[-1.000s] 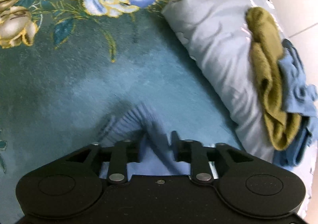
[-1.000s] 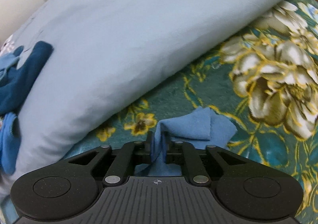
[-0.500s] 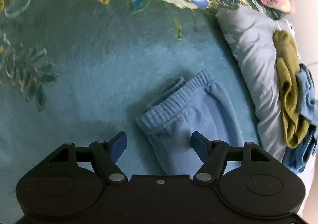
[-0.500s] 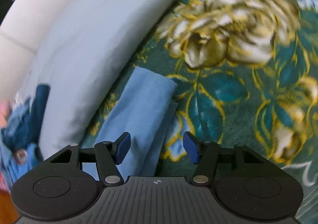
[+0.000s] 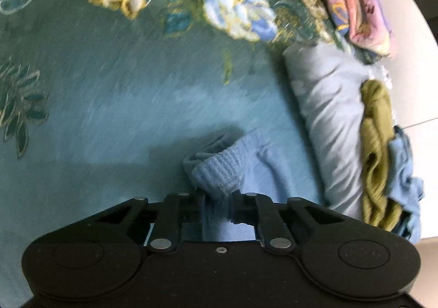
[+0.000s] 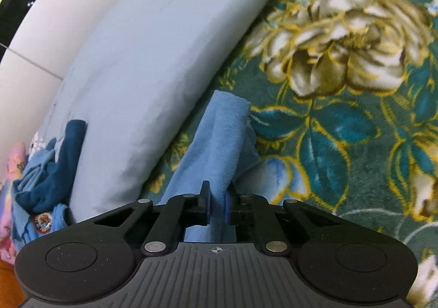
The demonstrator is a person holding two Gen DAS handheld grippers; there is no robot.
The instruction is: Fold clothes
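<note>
Light blue fleece trousers lie folded on a teal flowered blanket. In the left wrist view their ribbed waistband [image 5: 219, 168] is just ahead of my left gripper [image 5: 217, 205], which is shut on the waistband end. In the right wrist view the folded leg end [image 6: 219, 141] runs away from my right gripper [image 6: 217, 204], which is shut on that cloth. The middle of the trousers is hidden under both grippers.
A pale grey pillow [image 5: 331, 122] lies to the right, also in the right wrist view [image 6: 153, 61]. On it lie olive [image 5: 376, 149] and blue clothes [image 5: 405, 171]. A pink folded stack [image 5: 356, 1] sits at the back. Dark blue clothes [image 6: 54, 171] lie at the pillow's left end.
One second ago both grippers were shut on the trousers, half a second ago both were open with the cloth lying flat, and now both have shut again on the folded trousers.
</note>
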